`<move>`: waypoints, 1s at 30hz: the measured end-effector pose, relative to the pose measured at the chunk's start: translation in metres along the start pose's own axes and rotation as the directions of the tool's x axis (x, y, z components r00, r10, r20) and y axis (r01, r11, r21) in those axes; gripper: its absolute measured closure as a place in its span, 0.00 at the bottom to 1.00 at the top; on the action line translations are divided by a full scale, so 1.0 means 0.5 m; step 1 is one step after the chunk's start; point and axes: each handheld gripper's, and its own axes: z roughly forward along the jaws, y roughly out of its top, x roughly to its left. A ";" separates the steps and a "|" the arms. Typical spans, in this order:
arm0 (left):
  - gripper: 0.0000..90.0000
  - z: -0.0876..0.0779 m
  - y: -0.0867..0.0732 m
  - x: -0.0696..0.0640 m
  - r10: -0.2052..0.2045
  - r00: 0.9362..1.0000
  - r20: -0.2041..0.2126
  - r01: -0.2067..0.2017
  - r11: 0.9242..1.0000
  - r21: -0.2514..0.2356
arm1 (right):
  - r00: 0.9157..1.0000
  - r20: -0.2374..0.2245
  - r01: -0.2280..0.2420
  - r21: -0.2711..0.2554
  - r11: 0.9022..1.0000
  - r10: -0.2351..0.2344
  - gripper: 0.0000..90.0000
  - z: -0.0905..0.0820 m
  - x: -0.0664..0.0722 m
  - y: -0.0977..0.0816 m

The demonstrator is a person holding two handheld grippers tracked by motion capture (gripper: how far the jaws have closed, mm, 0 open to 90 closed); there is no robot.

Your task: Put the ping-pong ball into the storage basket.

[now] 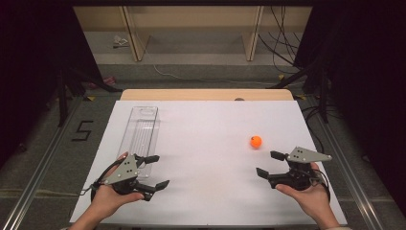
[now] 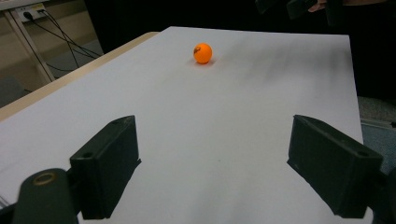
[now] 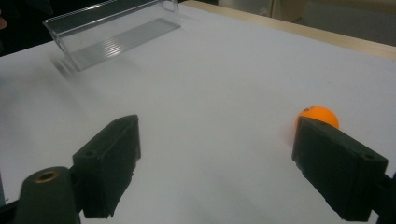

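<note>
Orange ball (image 1: pixel 255 141) rests on the worktop (image 1: pixel 206 143) toward its right edge, just beyond your right tool (image 1: pixel 270 164). Both your tools stand wide apart, gripping nothing; left tool (image 1: pixel 155 171) sits beside the clear tray (image 1: pixel 139 129) near the left edge.

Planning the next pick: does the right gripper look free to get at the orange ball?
Probably yes. The right gripper is open, and the orange ball sits on bare white table just beyond its fingers, with nothing between them.
</note>
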 end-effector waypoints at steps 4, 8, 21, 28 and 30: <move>0.17 0.000 0.000 0.000 0.000 1.000 -0.001 0.000 1.000 -0.001 | 1.000 0.006 -0.001 -0.003 1.000 0.001 0.18 0.000 -0.001 0.000; 0.17 -0.001 0.000 -0.001 0.000 1.000 0.000 0.000 1.000 -0.001 | 1.000 0.012 -0.001 -0.005 1.000 0.001 0.18 0.000 -0.001 0.000; 0.17 0.001 0.001 -0.003 0.003 1.000 0.006 -0.003 1.000 -0.001 | 0.997 0.075 0.003 -0.014 1.000 -0.002 0.18 0.014 -0.016 0.006; 0.17 0.001 0.001 -0.003 0.007 1.000 0.009 -0.007 1.000 0.001 | 0.996 0.093 0.001 -0.009 1.000 0.000 0.18 0.032 -0.026 0.014; 0.17 0.001 0.001 -0.003 0.005 1.000 0.009 -0.005 1.000 0.001 | 0.996 0.093 0.000 -0.011 1.000 0.001 0.18 0.036 -0.027 0.015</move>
